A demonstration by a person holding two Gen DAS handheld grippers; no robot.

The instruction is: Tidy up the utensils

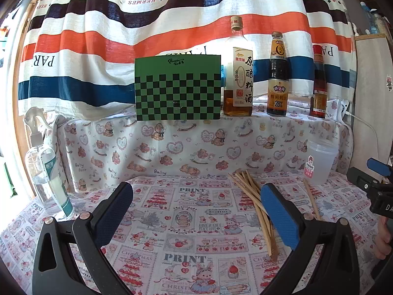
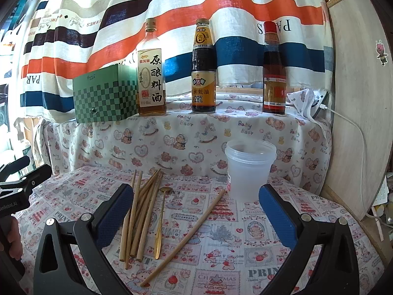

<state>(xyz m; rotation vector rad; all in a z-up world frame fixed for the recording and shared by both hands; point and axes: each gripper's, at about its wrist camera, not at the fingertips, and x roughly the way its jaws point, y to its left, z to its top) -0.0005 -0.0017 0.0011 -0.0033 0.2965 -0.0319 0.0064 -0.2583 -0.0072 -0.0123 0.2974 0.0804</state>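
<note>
Spreading wide, the pads of the left gripper (image 1: 196, 216) are seen with nothing between them; the right gripper (image 2: 196, 216) is likewise held fully apart and empty. Between the right gripper's fingers, on the printed tablecloth (image 2: 245, 258), a loose bundle of wooden chopsticks (image 2: 140, 216) is laid, with a gold spoon (image 2: 161, 223) just beside it and a single chopstick (image 2: 186, 236) lying apart at a slant. A translucent plastic cup (image 2: 249, 169) is stood upright behind them, near the right pad. Further back, a raised ledge is occupied by a green checkered box (image 2: 105, 95) and three sauce bottles (image 2: 203, 66). A spray bottle (image 1: 46, 164) is placed at the far left. Both grippers are tilted slightly downward toward the table; part of a hand (image 1: 384, 236) is visible at the edge.
</note>
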